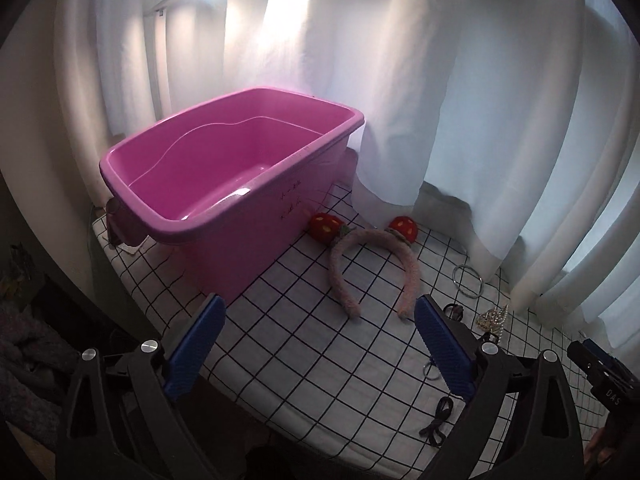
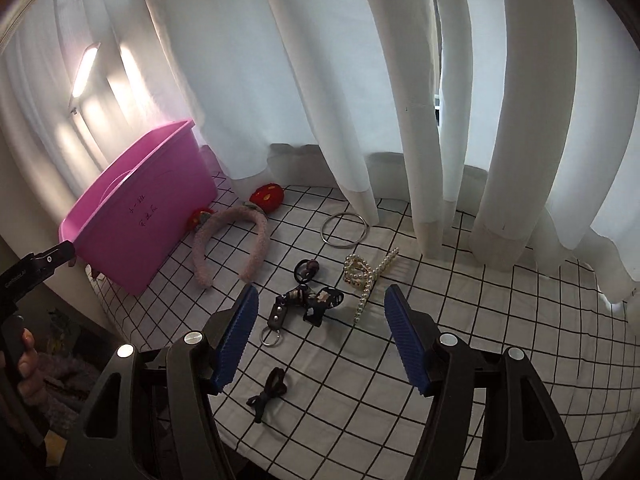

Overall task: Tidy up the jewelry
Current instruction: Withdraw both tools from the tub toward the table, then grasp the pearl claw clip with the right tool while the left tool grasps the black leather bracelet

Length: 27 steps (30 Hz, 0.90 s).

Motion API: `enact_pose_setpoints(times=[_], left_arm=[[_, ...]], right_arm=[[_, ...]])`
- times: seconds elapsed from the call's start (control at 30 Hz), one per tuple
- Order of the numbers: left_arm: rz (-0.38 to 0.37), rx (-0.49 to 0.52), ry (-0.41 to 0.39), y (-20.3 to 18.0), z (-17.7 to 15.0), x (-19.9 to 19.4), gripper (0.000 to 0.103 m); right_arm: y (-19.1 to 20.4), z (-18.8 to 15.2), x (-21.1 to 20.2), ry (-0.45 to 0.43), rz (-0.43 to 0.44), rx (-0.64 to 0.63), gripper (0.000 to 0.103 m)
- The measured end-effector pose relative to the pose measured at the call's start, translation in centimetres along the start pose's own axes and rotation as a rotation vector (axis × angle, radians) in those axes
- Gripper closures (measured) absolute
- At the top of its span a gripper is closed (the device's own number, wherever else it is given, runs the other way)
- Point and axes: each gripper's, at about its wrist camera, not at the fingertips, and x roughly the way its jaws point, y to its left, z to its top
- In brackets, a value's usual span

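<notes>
Both grippers hang empty above the checked cloth [image 2: 400,360], so nothing is yet in hand. Places below are given against the pink tub [image 1: 224,168], going left to right.

Left gripper [image 1: 316,344]: its jaws stand wide with only cloth between them, just in front of the tub's near corner. That width would suit a broad item, and the fluffy headband [image 1: 372,272] lies straight ahead of it, just right of the tub, its strawberry ears [image 1: 326,227] toward the curtain [image 1: 440,100]. The tub is empty and open-topped, which I take as the place where the pieces are to go.

Right gripper [image 2: 320,332]: jaws apart at a middling width, holding nothing, well to the right of the tub. It looks down on the small pieces: a keyring fob [image 2: 277,314] and dark patterned hair tie [image 2: 320,300] between its fingers' lines, a black hair loop [image 2: 306,270] beyond, a black bow [image 2: 268,394] nearest the camera. Farther right of the tub lie the metal bangles [image 2: 345,229] and the pearl hair claw [image 2: 366,276].

The pieces lie spread apart, which should allow single picks.
</notes>
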Motion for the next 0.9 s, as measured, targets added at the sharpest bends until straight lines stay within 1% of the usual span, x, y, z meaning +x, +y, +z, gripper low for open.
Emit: enact_pose_setpoints(times=[0.2, 0.37, 0.6, 0.9], left_arm=[[-0.006, -0.003, 0.058, -2.8, -4.0, 1.0, 0.009], [-0.010, 0.029, 0.096, -5.1, -6.5, 2.3, 0.009], [-0.039, 0.066, 0.142, -8.1, -8.0, 5.3, 0.009], [-0.049, 0.098, 0.187, -11.0, -9.0, 10.8, 0.009]], right_arm=[[-2.7, -1.9, 0.7, 0.036, 0.035, -0.012, 0.040], [-4.3, -2.7, 1.9, 0.059, 0.058, -0.019, 0.040], [-5.5, -3.0, 4.5, 0.092, 0.062, -0.005, 0.040], [-5.9, -1.4, 9.7, 0.119, 0.055, 0.022, 0.040]])
